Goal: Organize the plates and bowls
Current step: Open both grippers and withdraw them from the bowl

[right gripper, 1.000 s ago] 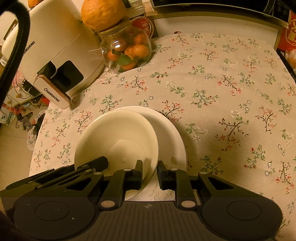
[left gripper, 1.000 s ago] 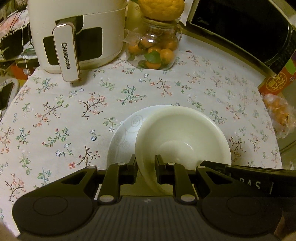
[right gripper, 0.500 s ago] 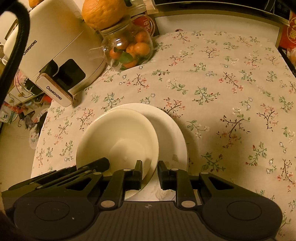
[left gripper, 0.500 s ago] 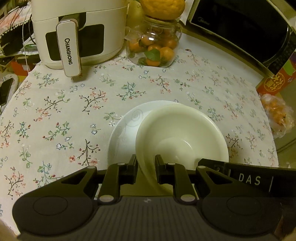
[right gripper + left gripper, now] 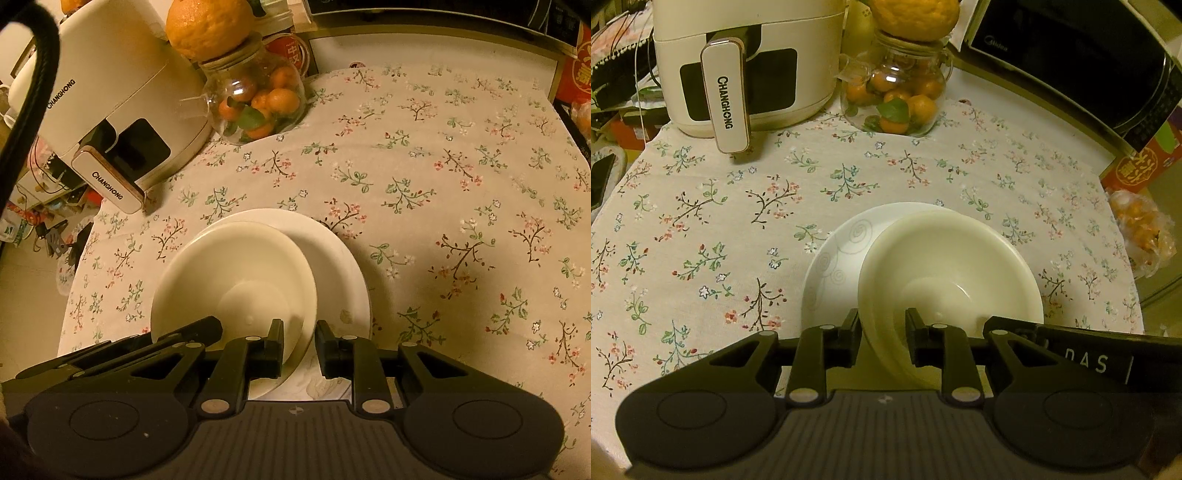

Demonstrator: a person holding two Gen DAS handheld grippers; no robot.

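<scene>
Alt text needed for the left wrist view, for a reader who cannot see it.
The left gripper has its fingers on either side of the near rim of a cream bowl, which overlaps a white plate on a floral tablecloth. Behind stand a white air fryer and a glass jar of small oranges.

A white Changhong air fryer (image 5: 746,62) is sitting at the back of the floral cloth (image 5: 701,206), a jar (image 5: 897,99) of oranges just beside it with a big citrus (image 5: 916,16) on top, black microwave (image 5: 1082,55) sitting off right.
</scene>
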